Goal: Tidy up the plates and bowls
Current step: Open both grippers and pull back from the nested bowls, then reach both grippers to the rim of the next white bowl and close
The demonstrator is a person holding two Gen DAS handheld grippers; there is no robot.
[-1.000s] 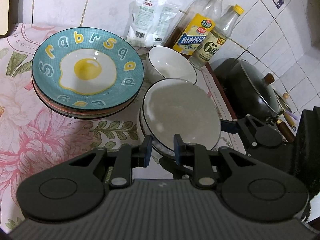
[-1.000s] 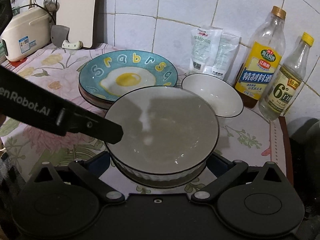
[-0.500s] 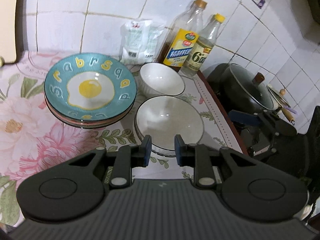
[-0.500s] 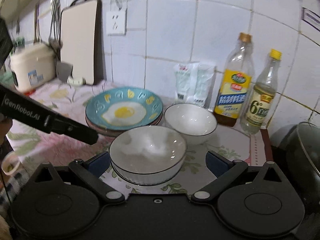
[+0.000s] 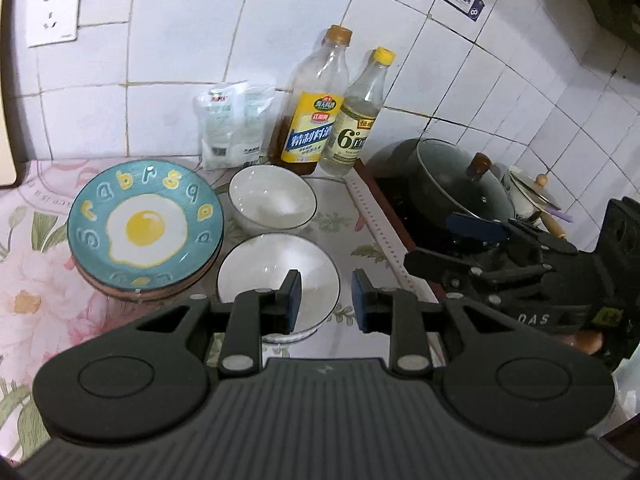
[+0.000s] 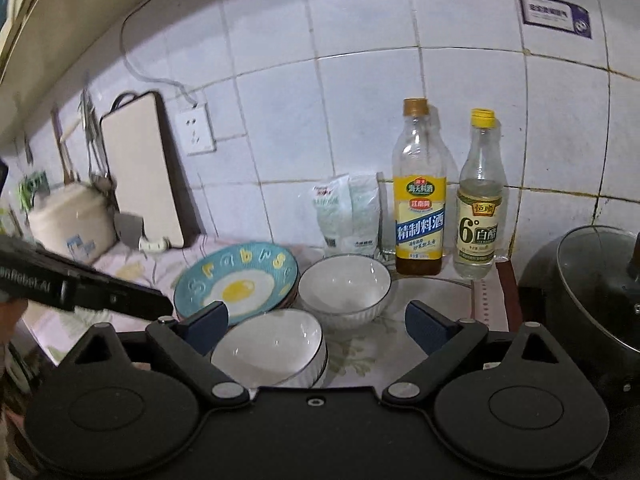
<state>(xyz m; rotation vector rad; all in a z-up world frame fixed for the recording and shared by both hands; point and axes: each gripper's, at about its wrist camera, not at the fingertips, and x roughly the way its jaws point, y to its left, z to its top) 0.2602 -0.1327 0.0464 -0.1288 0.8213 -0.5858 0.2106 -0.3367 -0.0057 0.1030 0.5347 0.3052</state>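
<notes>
Both grippers have pulled up and back from the dishes. Left to right: teal fried-egg plate (image 5: 145,226) tops its stack on the floral counter (image 5: 32,272), white black-rimmed bowls (image 5: 278,276) nested just beside it. Left gripper (image 5: 326,300) has a narrow gap that just widened, nothing inside; right gripper (image 6: 316,322) is wide, easing inward, empty.

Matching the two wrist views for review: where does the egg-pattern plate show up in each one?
Left wrist: the egg-pattern plate sits left of centre, on top of a plate stack, left of the two white bowls.
Right wrist: the egg-pattern plate is lower centre-left, partly behind a blue gripper pad.
Shared landmark: the yellow-label bottle against the tiled wall.
</notes>
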